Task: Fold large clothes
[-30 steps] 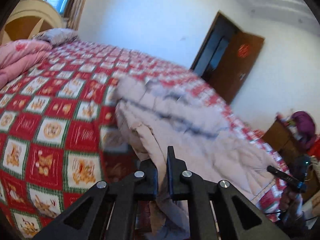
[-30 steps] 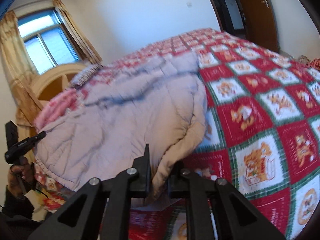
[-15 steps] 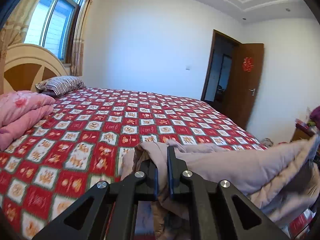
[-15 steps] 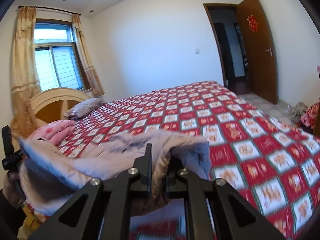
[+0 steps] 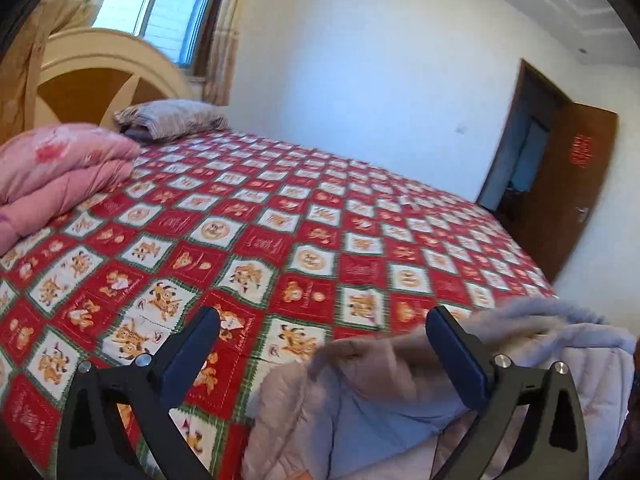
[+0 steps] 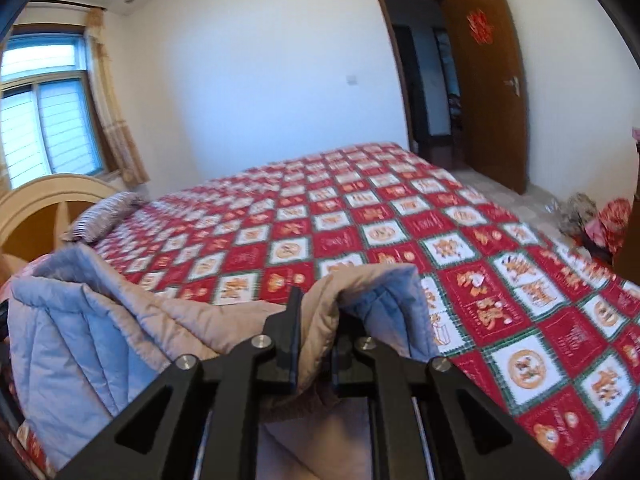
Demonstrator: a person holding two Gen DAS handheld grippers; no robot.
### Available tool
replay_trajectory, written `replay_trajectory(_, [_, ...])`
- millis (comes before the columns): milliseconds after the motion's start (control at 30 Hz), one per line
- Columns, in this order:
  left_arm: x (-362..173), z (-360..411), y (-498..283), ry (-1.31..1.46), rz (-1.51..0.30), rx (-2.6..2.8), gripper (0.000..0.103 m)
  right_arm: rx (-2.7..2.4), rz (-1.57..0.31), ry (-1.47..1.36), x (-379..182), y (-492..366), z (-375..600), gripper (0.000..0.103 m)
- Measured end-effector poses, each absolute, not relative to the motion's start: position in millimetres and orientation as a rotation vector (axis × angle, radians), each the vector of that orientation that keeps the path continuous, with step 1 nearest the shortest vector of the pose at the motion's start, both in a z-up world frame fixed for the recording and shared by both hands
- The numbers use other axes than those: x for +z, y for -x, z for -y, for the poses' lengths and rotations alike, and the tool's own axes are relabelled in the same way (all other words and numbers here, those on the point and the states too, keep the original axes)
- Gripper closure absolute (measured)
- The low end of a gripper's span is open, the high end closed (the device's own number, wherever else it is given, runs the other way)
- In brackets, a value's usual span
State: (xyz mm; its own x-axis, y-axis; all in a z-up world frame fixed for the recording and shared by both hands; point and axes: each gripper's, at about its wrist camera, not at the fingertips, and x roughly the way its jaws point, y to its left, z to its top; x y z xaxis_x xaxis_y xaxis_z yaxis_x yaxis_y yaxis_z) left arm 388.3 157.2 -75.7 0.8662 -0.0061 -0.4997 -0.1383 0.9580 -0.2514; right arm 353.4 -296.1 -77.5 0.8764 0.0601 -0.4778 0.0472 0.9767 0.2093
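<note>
Cloth has just left the left hand-held gripper (image 5: 322, 336), whose jaws are opening wide; the coat (image 6: 120, 320), bunched at the bed's (image 6: 360, 216) near edge, stays pinched by the right hand-held gripper (image 6: 316, 340), ready for regripping.

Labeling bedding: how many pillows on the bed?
1: a striped pillow at the headboard, beyond the folded pink quilt. More may hide behind that quilt.

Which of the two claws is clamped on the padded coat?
The right claw: it pinches the coat's beige edge, while the left claw is opening, gripping nothing.
</note>
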Motion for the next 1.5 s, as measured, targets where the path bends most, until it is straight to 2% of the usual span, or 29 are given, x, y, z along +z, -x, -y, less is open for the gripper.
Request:
replay_trajectory(67, [-95.3, -158.9, -406.7, 0.301, -0.592, 0.112, 0.001, -0.004, -0.561, -0.209, -98.0, -380.2, 295.2, 0.086])
replay_trajectory(167, [-102.2, -154.4, -404.8, 0.283, -0.611, 0.146, 0.001, 0.006, -0.641, -0.24, -119.6, -406.4, 297.3, 0.065])
replay_trajectory(333, [-86.2, -114.3, -367.8, 0.124, -0.551, 0.155, 0.001, -0.016, -0.621, -0.22, -110.5, -390.9, 295.8, 0.057])
replay_trajectory(367, [-82.7, -101.2, -357.6, 0.078, -0.522, 0.154, 0.001, -0.028, -0.609, -0.199, -106.6, -383.5, 292.0, 0.05])
replay_trajectory(433, [-79.6, -74.8, -344.7, -0.005, -0.476, 0.123, 0.001, -0.048, -0.566, -0.168, -98.1, -360.6, 277.6, 0.029])
replay_trajectory(467, [-78.9, -65.8, -343.2, -0.034, -0.464, 0.115, 0.001, -0.062, -0.538, -0.156, -96.5, -354.7, 269.9, 0.009])
replay_trajectory(500, [-80.9, -52.1, -342.4, -0.083, -0.449, 0.108, 0.001, -0.072, -0.506, -0.14, -94.3, -347.1, 261.3, 0.0])
replay_trajectory(667, [-93.8, -27.9, -351.5, -0.138, -0.478, 0.118, 0.001, -0.019, -0.436, -0.027, -91.3, -319.4, 210.5, 0.0])
replay_trajectory(800, [-101.9, -27.9, -367.0, -0.157, -0.493, 0.177, 0.001, 0.144, -0.525, 0.05, -111.5, -317.5, 164.1, 0.0])
replay_trajectory(933, [-113.7, -49.9, -402.8, -0.141, -0.562, 0.285, 0.001, 0.102, -0.566, 0.193, -130.6, -353.6, 144.8, 0.0])
replay_trajectory(1167, [-168.0, -114.5, -444.4, 0.113, -0.732, 0.366, 0.001, 0.049, -0.671, 0.103, -145.1, -415.9, 167.5, 0.003])
replay_trajectory(1500, [-189.3, -108.9, -459.8, 0.141, -0.77, 0.322, 0.001, 0.074, -0.71, 0.051, -175.4, -426.9, 170.5, 0.0])
